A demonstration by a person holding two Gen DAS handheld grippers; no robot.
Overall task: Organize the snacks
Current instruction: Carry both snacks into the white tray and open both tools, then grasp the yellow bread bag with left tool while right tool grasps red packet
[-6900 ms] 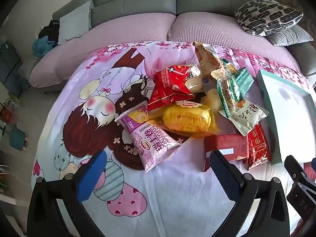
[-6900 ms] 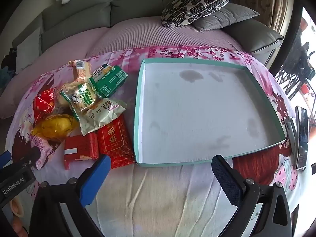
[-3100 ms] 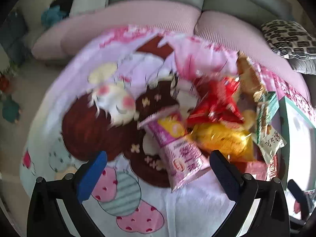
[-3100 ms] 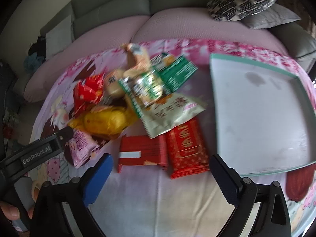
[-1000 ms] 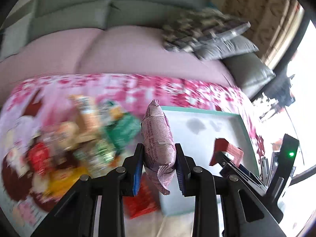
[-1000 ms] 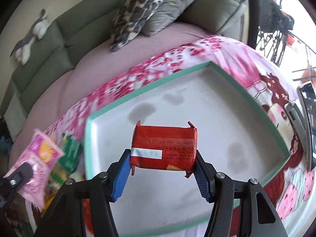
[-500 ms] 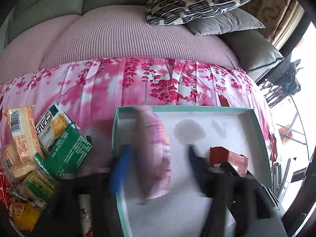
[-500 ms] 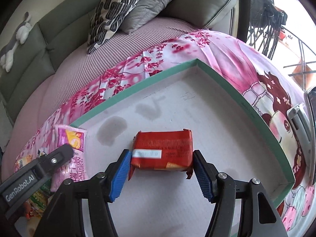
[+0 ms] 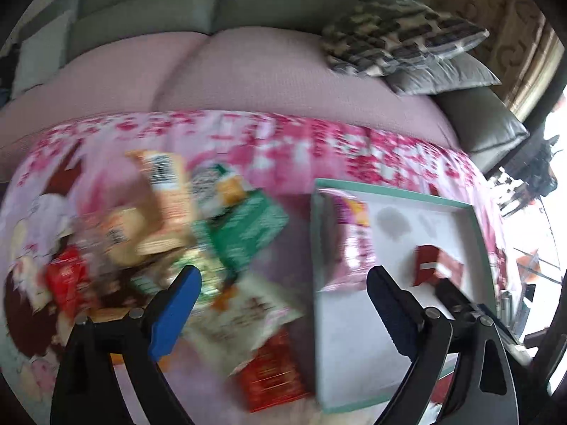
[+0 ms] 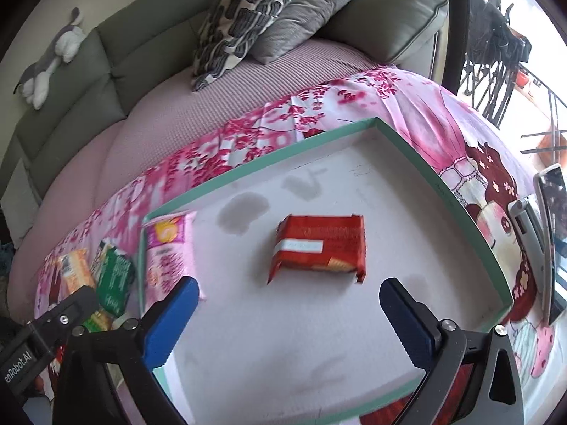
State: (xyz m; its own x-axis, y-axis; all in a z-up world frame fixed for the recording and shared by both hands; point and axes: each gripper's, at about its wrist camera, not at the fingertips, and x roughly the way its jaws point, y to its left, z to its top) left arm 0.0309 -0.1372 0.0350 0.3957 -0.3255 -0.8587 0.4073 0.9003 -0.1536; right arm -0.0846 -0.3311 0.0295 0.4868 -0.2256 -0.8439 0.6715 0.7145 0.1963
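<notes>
Glossy red packet [image 10: 319,248] dropped from opening right tongs [image 10: 287,315], flat tray [image 10: 460,202]

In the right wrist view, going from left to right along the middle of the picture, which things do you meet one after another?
orange packet → green packet → pink snack bag, inside the tray's left wall → red biscuit pack in the tray's middle → phone beyond the tray's right edge.

patterned cushion [image 10: 244,14] and plush toy [image 10: 53,56] on grey sofa [image 10: 81,81].

Glossy foil red snack pack [image 10: 320,248] lies in a matt tray [image 10: 460,209].
</notes>
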